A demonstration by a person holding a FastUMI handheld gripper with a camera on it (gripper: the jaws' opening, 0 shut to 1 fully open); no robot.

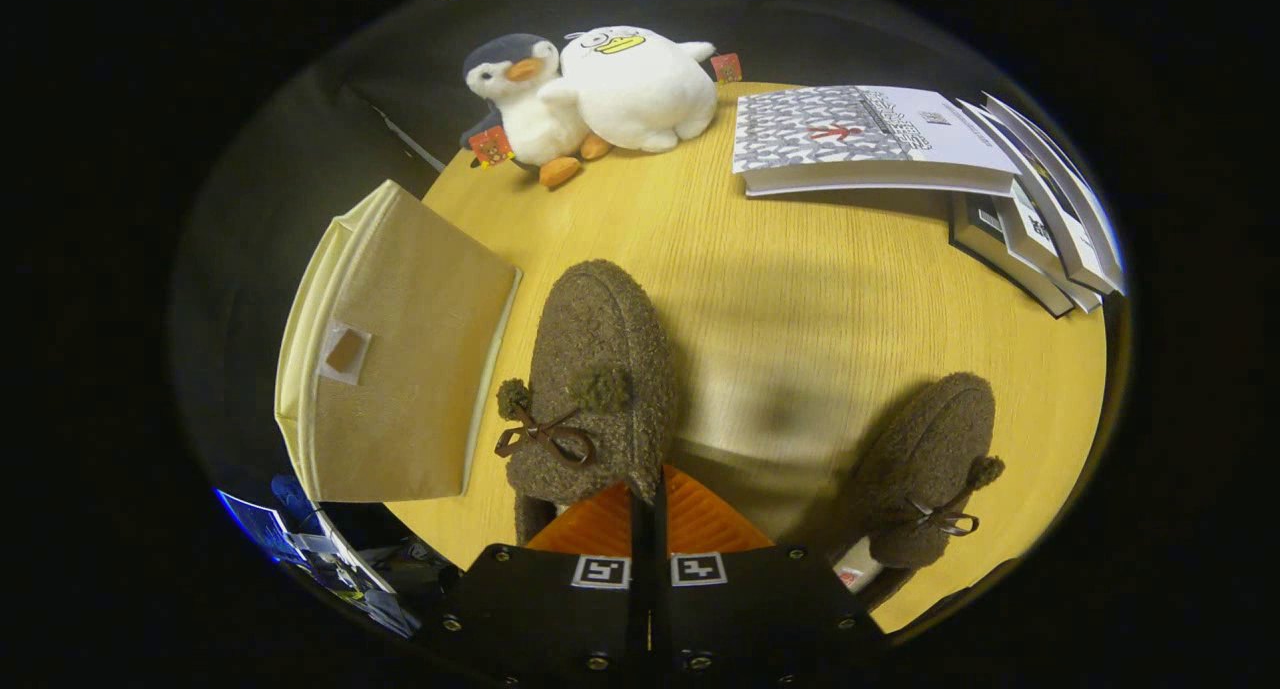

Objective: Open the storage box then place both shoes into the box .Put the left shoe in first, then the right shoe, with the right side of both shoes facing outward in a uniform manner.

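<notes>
Gripper view: claw (648, 494) pinches brown slipper (590, 389) above round wooden table (800, 269).

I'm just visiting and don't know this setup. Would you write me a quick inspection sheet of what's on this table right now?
Surface: round wooden table, bare in the middle.
Job's things: beige storage box, lid closed, beside the near shoe; far shoe lies apart on the other side. Both are brown and fuzzy with bows.
Clutter: plush penguin and white plush duck touching at the far edge; books stacked, more books beside them.
Gripper: fingers closed together at the near shoe's heel, gripping nothing that I can tell.
Cables: nothing seen.
Surroundings: dark booth wall; papers below the table edge.
</notes>
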